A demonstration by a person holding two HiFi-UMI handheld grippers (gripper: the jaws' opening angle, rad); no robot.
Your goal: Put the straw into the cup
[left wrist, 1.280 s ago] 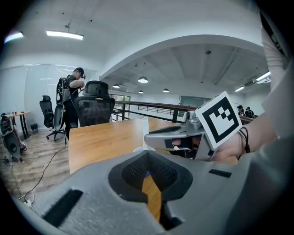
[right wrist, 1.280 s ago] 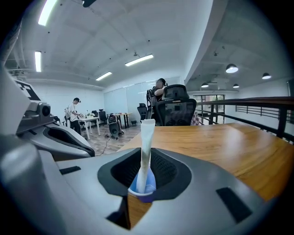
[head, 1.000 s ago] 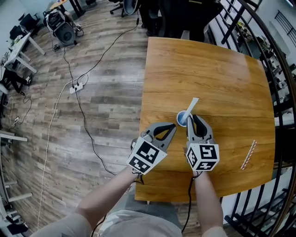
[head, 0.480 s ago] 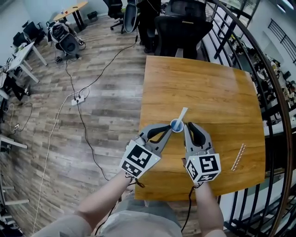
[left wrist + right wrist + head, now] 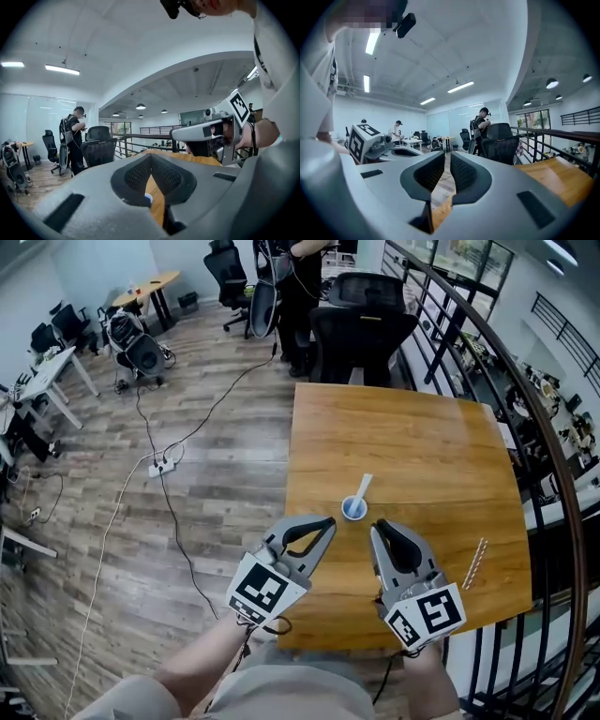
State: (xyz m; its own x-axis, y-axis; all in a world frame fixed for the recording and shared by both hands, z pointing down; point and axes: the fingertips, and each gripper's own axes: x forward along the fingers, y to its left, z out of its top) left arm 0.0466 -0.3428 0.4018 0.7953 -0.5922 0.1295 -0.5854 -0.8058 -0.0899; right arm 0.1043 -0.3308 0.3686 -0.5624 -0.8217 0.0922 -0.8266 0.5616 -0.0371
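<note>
Straw (image 5: 363, 487) stood in cup (image 5: 353, 509), leaning far-right, mid-bench (image 5: 422, 427). Left gripper (image 5: 326, 523) and right gripper (image 5: 378, 530) hung just near of the cup, each pressed together, nothing held. Risk: the cup looked light; a knock from either gripper, or the straw's lean, could topple it. Second straw (image 5: 476, 562) lay by the right edge

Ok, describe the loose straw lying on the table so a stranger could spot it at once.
Start at the wooden table, then look toward its right edge, just right of the right gripper. The loose straw lies flat on the wood there, thin, pale and faintly striped. Unlike the white straw standing in the blue cup mid-table, it lies alone, touching nothing else.
</note>
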